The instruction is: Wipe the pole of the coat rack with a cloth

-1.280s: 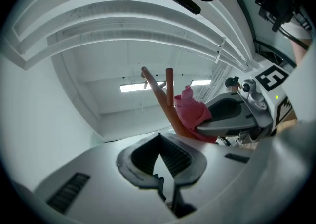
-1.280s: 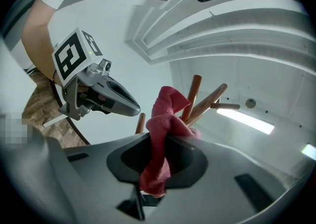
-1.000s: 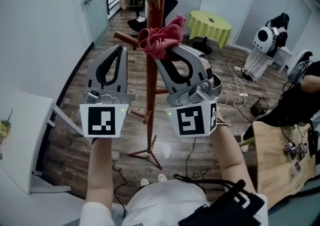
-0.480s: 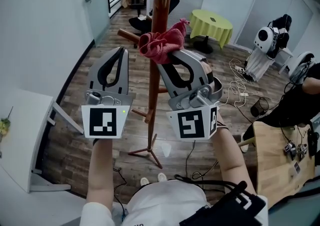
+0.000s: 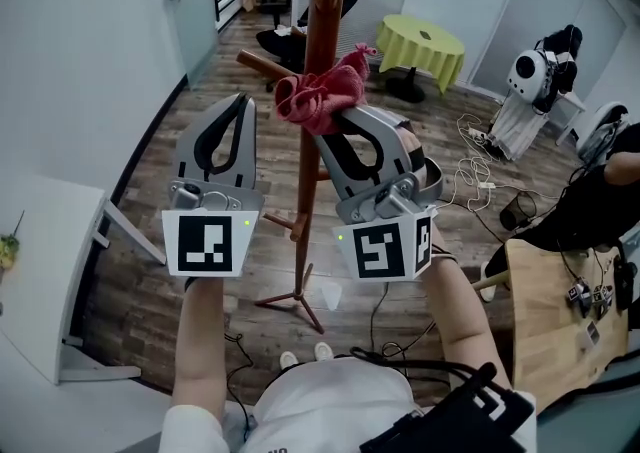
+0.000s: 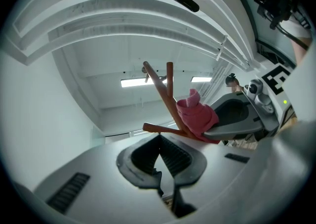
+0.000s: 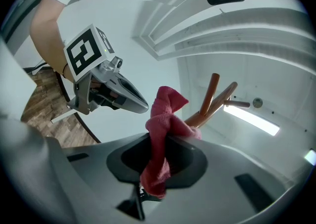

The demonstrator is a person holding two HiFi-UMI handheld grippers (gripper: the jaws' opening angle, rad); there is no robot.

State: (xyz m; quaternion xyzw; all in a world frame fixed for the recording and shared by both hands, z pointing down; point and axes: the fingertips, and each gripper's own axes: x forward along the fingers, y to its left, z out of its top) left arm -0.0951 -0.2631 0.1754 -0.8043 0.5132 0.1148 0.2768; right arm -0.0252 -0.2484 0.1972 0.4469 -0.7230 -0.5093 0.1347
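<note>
Head view: pink cloth (image 5: 322, 101) bunched against the brown coat rack pole (image 5: 318, 41), pinched at the tip of the right gripper (image 5: 333, 125); left gripper (image 5: 241, 103) just beside the pole, not touching it. Left gripper view: jaws pressed together on nothing, pole and cloth beyond them. Right gripper view: jaws clamped on the cloth, upper folds against the pole.

Your head camera looks steeply down on the left gripper (image 5: 240, 101), the right gripper (image 5: 340, 131) and the floor (image 5: 150, 271). Each gripper camera sits close behind its own jaws, facing upward at the ceiling (image 6: 123, 30). All three views share the pole (image 5: 322, 31) and cloth (image 5: 318, 101).
</note>
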